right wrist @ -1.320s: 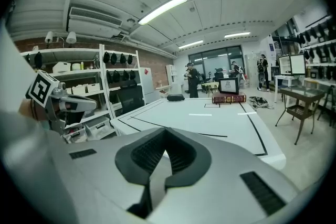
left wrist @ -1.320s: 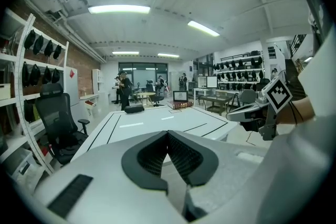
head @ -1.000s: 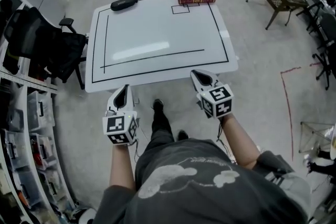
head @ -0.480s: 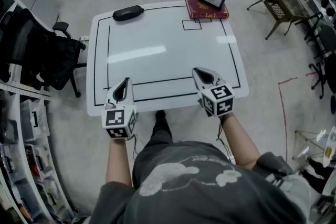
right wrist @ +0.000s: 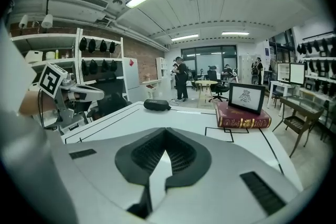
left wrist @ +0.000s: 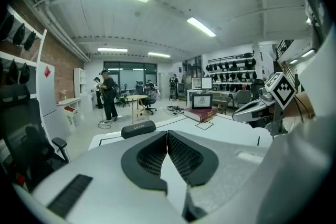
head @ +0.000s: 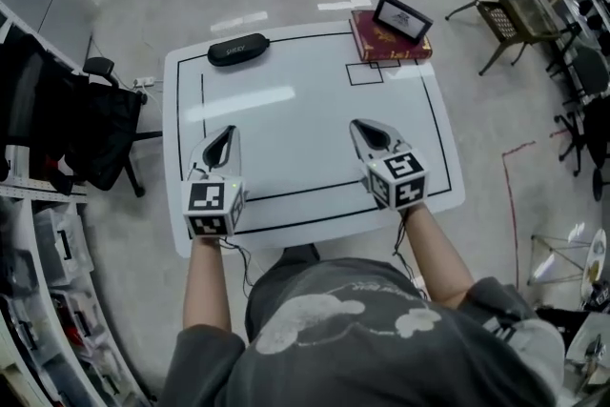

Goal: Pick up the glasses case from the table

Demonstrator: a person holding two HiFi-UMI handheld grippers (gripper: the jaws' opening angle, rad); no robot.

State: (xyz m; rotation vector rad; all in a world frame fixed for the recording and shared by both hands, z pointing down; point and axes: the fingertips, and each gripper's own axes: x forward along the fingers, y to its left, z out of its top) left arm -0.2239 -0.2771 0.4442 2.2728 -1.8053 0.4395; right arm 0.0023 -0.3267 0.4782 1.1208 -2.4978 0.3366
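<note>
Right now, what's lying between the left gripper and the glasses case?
Nothing: the head view shows only bare white table between the left gripper and the glasses case.

Overhead, two roughly level; shared table (head: pixel 305 138)

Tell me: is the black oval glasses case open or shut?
Shut. The black oval glasses case lies flat on the white table, with no lifted lid.

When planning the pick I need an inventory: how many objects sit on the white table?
3. The black glasses case lies at the far-left corner; a dark red book lies at the far-right corner; a framed picture stands on that book. None appears hidden.
</note>
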